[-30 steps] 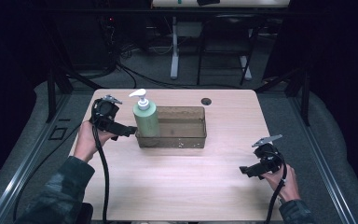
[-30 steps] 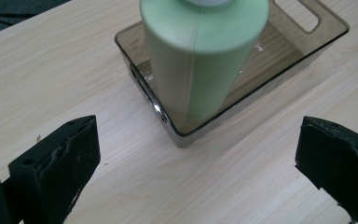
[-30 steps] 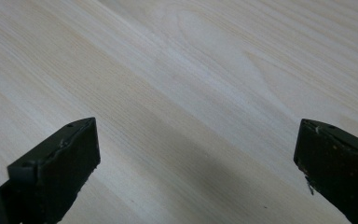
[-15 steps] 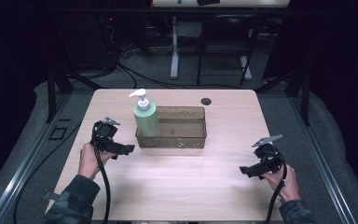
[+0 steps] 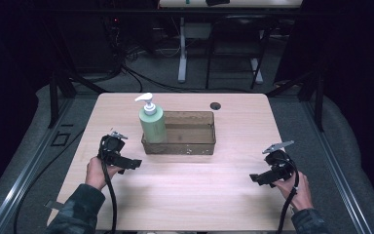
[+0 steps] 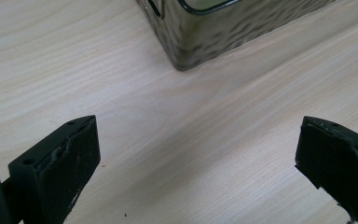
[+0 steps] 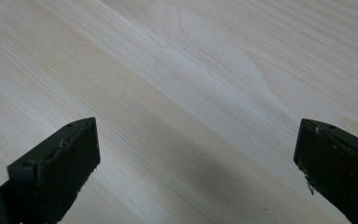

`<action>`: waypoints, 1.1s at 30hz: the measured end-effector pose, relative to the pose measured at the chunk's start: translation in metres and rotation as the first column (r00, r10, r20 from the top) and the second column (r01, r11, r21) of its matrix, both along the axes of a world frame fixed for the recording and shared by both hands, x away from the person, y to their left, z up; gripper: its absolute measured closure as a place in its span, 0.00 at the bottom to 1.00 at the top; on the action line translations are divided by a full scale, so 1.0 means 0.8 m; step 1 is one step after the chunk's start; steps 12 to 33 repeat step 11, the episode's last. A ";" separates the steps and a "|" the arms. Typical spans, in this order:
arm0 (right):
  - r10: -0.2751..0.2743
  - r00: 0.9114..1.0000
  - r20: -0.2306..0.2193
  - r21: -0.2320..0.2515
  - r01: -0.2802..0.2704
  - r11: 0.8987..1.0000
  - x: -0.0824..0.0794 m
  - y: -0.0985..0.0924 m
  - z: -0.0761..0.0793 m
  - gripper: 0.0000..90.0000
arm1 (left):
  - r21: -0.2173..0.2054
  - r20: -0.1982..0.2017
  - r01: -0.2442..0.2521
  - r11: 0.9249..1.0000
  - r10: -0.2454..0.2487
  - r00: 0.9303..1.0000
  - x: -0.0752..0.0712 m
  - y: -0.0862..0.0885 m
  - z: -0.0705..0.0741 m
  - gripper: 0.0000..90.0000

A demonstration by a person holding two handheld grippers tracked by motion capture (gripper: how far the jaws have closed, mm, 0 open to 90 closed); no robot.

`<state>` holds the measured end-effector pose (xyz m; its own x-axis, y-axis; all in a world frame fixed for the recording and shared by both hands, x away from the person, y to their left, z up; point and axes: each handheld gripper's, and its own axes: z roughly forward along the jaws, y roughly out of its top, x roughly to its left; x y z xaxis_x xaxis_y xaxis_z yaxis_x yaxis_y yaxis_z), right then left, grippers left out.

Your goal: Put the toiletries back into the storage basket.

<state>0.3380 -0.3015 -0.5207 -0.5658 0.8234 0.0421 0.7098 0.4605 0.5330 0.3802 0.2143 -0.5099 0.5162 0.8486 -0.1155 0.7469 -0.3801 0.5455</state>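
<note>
High view, table: light wood table (image 5: 185,190) with a tray (image 5: 195,141) at its middle
High view, bottle: green pump bottle (image 5: 152,124) stands upright in the tray's left end
High view, left gripper (image 5: 135,164): held over the table near-left of the tray, close to it, jaws pointing right
High view, right gripper (image 5: 254,178): near the table's right edge, well apart from the tray
Left gripper view: jaws spread wide, empty, over bare wood; a tray (image 6: 200,32) corner lies just beyond them
Right gripper view: jaws spread wide, empty, above bare table (image 7: 182,93)
</note>
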 end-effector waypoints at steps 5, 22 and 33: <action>-0.002 1.000 0.011 0.006 0.002 1.000 -0.001 -0.001 0.003 0.00 | -0.005 -0.012 0.013 1.000 -0.013 1.000 0.005 0.000 -0.006 0.00; -0.003 1.000 0.003 0.000 0.003 1.000 0.001 -0.002 0.001 0.00 | -0.010 0.003 0.006 1.000 -0.006 1.000 0.007 0.007 -0.006 0.00; -0.003 1.000 0.003 0.000 0.003 1.000 0.001 -0.002 0.001 0.00 | -0.010 0.003 0.006 1.000 -0.006 1.000 0.007 0.007 -0.006 0.00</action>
